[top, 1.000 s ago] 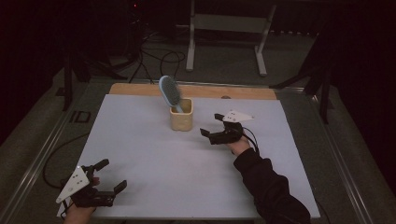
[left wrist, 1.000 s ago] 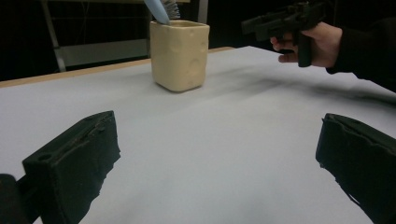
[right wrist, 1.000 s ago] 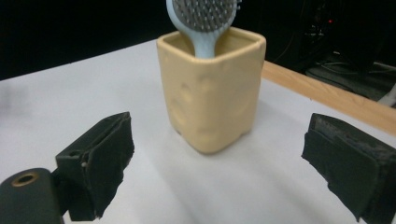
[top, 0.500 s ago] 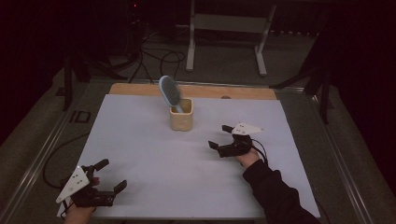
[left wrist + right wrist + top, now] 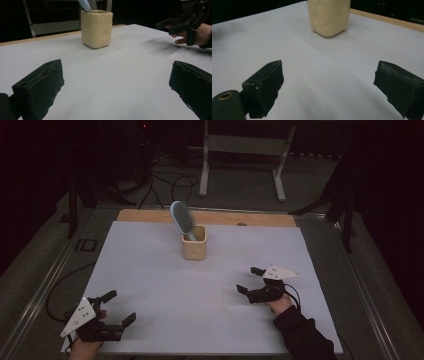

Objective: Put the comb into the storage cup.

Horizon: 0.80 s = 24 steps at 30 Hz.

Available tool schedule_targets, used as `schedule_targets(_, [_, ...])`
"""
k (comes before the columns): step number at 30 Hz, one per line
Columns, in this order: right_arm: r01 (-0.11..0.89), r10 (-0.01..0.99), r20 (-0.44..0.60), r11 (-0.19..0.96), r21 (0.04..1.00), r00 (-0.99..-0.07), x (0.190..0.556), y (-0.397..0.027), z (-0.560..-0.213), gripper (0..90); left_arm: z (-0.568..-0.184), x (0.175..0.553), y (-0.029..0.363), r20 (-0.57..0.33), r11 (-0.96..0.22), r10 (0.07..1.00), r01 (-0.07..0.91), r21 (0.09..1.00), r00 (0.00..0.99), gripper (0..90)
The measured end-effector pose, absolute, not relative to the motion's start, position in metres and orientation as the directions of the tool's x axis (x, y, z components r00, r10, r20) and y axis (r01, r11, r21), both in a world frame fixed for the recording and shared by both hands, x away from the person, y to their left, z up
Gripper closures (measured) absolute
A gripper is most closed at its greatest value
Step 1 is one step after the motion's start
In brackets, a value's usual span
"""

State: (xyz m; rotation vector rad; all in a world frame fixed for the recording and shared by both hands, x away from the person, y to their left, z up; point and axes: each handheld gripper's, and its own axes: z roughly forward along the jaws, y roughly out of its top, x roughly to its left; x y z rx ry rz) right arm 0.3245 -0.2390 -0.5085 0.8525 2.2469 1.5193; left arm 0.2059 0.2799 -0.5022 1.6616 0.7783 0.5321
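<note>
A cream square cup (image 5: pixel 194 244) stands upright toward the back middle of the white table sheet (image 5: pixel 160 285). A blue hairbrush (image 5: pixel 180 218) leans in it, bristle head up. The cup also shows in the left gripper view (image 5: pixel 97 28) and the right gripper view (image 5: pixel 329 15). My left gripper (image 5: pixel 118 307) rests open at the front left corner with nothing between its jaws. My right gripper (image 5: pixel 250 280) is open at the right, well short of the cup, jaws empty; it appears far off in the left gripper view (image 5: pixel 175 23).
A wooden strip (image 5: pixel 150 216) runs along the sheet's far edge. Beyond it stands a metal frame (image 5: pixel 245 150) on a dark floor, with cables (image 5: pixel 170 182). Metal rails border the table sides.
My right gripper has drawn back from beside the cup toward the front right of the sheet. The left gripper, cup and brush have stayed put.
</note>
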Motion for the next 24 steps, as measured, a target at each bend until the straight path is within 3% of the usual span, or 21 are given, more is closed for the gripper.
schedule_targets(12, [0.31, 0.646, 0.047, 0.299, 0.902, -0.762, 0.295, -0.261, -0.51, 8.0, -0.502, 0.206, 0.28, -0.058, -0.116, 0.735, 0.209, 0.971, 0.676, 0.0])
schedule_targets(24, [0.353, 0.718, 0.063, 0.262, 0.898, -0.693, 0.274, -0.288, -0.517, 8.0, -0.502, 0.206, 0.279, -0.055, -0.119, 0.735, 0.208, 0.971, 0.676, 0.0])
